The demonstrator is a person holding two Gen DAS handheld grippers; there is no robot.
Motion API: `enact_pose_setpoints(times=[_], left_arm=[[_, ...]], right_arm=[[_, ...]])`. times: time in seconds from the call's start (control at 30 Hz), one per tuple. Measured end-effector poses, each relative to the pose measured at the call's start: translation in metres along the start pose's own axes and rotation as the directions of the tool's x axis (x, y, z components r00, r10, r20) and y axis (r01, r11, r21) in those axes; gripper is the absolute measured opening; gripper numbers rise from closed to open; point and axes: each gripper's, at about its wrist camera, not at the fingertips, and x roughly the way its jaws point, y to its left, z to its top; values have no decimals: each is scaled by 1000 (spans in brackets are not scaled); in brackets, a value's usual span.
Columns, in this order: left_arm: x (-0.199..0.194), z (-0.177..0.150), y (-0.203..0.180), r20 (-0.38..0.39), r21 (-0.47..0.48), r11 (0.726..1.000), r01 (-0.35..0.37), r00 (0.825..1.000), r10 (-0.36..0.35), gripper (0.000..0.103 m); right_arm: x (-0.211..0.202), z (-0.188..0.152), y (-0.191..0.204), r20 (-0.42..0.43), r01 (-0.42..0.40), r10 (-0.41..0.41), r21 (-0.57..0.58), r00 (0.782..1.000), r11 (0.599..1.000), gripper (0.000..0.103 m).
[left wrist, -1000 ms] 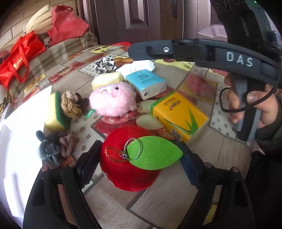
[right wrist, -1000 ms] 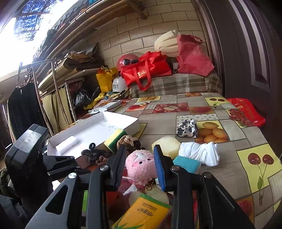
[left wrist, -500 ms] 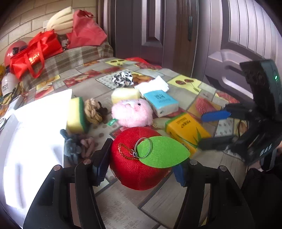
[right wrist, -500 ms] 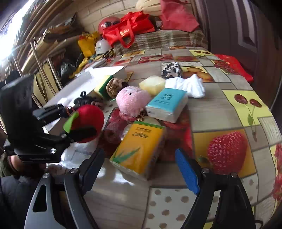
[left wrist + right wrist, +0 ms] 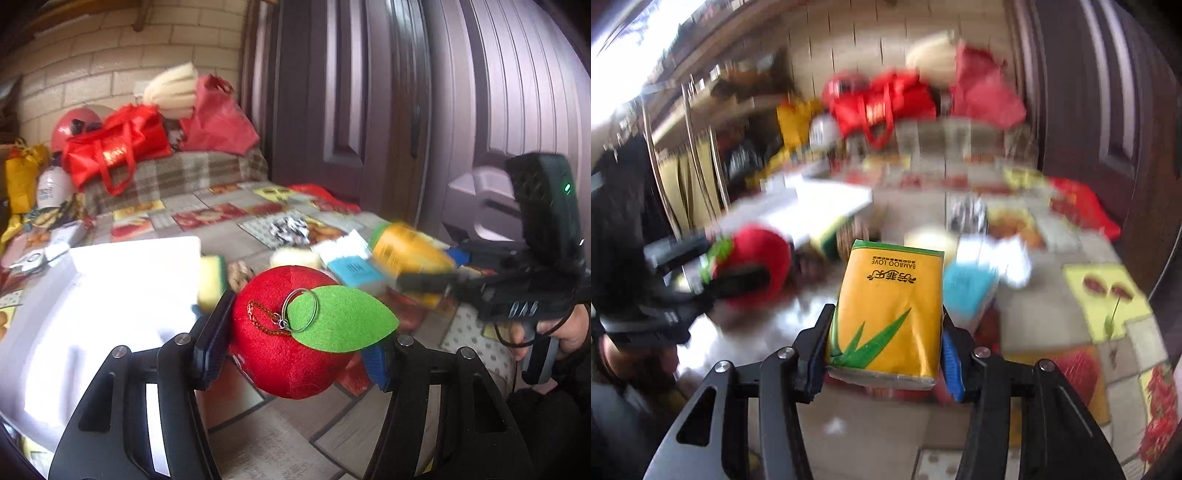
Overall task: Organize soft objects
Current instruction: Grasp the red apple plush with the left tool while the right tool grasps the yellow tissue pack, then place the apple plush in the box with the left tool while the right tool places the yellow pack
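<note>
my left gripper (image 5: pixel 297 334) is clamped on the red plush apple (image 5: pixel 291 332) at lower centre of its view, lifted off the table (image 5: pixel 266 424). my right gripper (image 5: pixel 886 343) is closing on the yellow tissue pack (image 5: pixel 888 310), pads against both sides, mid-frame above the table.

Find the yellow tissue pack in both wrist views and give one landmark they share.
Left wrist view: the yellow tissue pack is right of centre, blurred, between the right gripper's fingers.
Right wrist view: it is at centre, between the closing jaws.
Shared landmark: the red plush apple.
</note>
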Motion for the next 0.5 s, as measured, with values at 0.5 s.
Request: enact_pose_setpoints(times=[0.5], left_arm=[[-26, -9, 60, 42, -126, 951, -282, 957, 289, 62]], right_arm=[[28, 18, 40, 181, -48, 56, -45, 982, 998, 51]])
